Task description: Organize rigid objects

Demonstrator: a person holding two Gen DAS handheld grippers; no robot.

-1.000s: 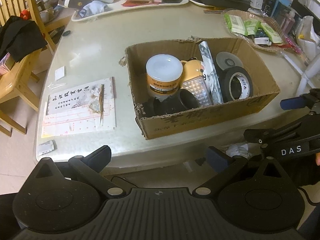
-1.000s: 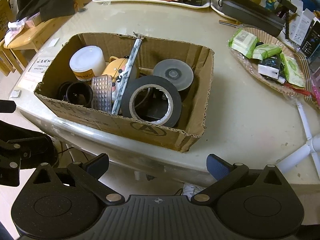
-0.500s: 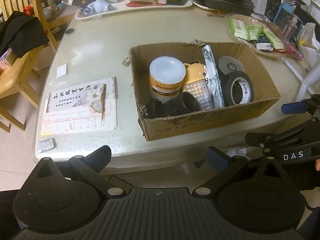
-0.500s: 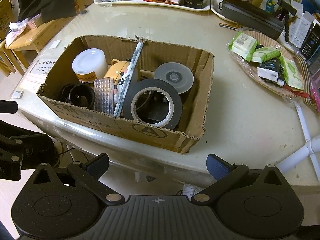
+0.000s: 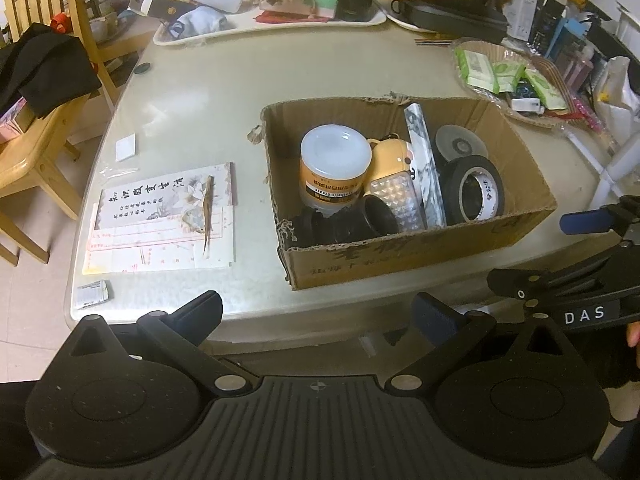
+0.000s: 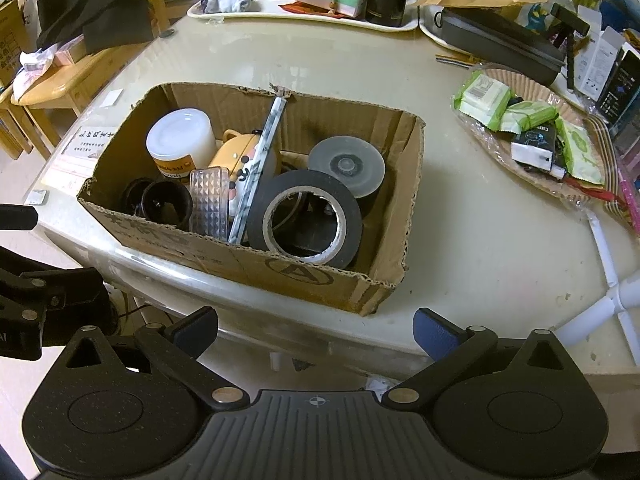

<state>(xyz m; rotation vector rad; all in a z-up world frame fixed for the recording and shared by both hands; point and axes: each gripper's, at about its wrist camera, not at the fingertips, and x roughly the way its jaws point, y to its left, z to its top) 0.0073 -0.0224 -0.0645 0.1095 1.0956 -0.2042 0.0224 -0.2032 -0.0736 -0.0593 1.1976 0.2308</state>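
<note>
— What has been changed since the earlier frames?

— Both views have been shifted a little: the box point(image 5: 408, 196) is seen slightly lower and farther from the left tool point(image 5: 318, 314), and lower in the right view too. Nothing inside the box appears to have been moved.

— Where is the box placed, and what is held in it?

— It is set on the counter point(image 5: 208, 92), close to the near edge. A white-lidded jar point(image 6: 180, 142) is stood at its left end, with black cylinders point(image 6: 158, 202) in front of it. A yellow mug point(image 5: 390, 154) and a clear studded case point(image 6: 210, 202) are packed beside the jar. A long grey strip point(image 6: 260, 162) is leaned against the far wall. A black tape roll point(image 6: 306, 218) is propped at the right, with a grey disc point(image 6: 346, 166) behind it.

— And the tools?

— Both are held below the counter edge, jaws spread wide, nothing gripped. The right tool point(image 6: 316, 330) is pointed at the box's near wall. Papers point(image 5: 164, 220) are laid left of the box.
</note>
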